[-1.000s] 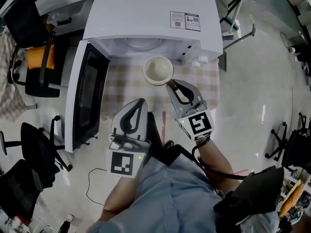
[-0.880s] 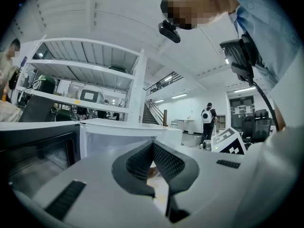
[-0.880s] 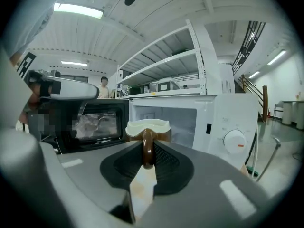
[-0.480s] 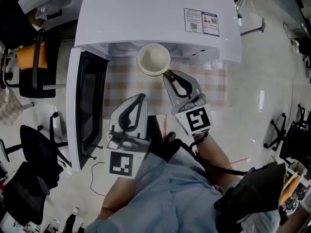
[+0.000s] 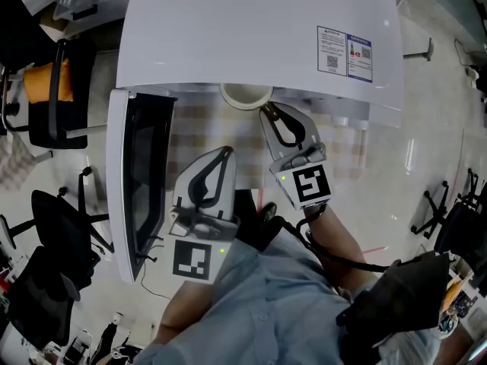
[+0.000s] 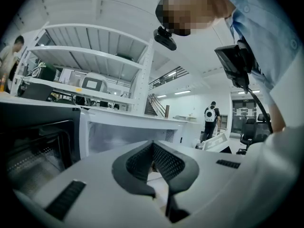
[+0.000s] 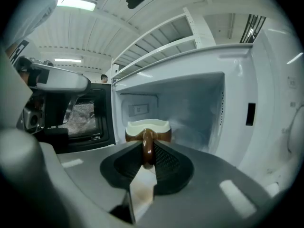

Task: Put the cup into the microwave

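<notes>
The brown cup (image 5: 245,95) with a cream inside sits half hidden under the front edge of the white microwave (image 5: 251,29). My right gripper (image 5: 267,112) is shut on its handle. In the right gripper view the cup (image 7: 147,128) hangs level in front of the open, empty cavity (image 7: 190,108), its handle clamped between the pads. The microwave door (image 5: 143,173) stands swung open at the left. My left gripper (image 5: 222,157) hovers lower left of the cup with nothing in it. Seen in the left gripper view, the left gripper (image 6: 153,161) has its jaws together at the tips.
The microwave rests on a table with a checked cloth (image 5: 199,128). Office chairs (image 5: 53,226) stand on the floor at the left, one with an orange seat (image 5: 42,82). The open door (image 7: 85,118) borders the cavity's left side. A person (image 6: 210,120) walks far behind.
Both grippers have moved forward toward the microwave. The cup, fully in view before, now sits partly under the microwave's top edge at the opening.
</notes>
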A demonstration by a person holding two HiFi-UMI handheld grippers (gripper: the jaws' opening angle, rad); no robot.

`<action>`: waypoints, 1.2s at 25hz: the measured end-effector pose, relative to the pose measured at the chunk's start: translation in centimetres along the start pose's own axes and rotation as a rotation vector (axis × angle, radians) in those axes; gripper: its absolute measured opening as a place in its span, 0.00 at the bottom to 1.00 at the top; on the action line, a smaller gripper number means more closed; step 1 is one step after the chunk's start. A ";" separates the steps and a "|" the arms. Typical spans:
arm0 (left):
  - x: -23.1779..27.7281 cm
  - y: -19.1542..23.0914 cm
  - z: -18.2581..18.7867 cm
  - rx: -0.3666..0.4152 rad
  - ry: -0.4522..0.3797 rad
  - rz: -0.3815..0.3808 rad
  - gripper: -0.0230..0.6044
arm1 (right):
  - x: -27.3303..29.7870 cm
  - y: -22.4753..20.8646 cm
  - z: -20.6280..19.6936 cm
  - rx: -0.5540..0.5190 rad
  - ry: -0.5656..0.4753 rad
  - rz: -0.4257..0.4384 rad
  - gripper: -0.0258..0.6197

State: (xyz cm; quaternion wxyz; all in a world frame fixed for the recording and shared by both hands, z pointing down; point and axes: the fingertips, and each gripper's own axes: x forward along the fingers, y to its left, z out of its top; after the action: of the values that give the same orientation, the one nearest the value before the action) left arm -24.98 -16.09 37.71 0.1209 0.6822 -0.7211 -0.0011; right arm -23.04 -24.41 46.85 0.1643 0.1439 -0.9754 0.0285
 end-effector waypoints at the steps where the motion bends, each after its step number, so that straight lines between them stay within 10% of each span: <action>1: 0.2 0.2 -0.1 -0.002 0.004 0.002 0.04 | 0.3 -0.2 0.0 -0.001 -0.001 -0.001 0.12; 30: 2.5 4.8 -0.1 -0.044 0.035 0.021 0.04 | 6.9 -2.8 0.8 0.016 0.006 -0.047 0.12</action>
State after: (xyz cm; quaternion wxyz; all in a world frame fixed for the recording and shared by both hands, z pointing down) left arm -29.77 -18.17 39.08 0.1483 0.6718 -0.7257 -0.0038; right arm -28.73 -29.03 48.34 0.1665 0.1678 -0.9711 0.0327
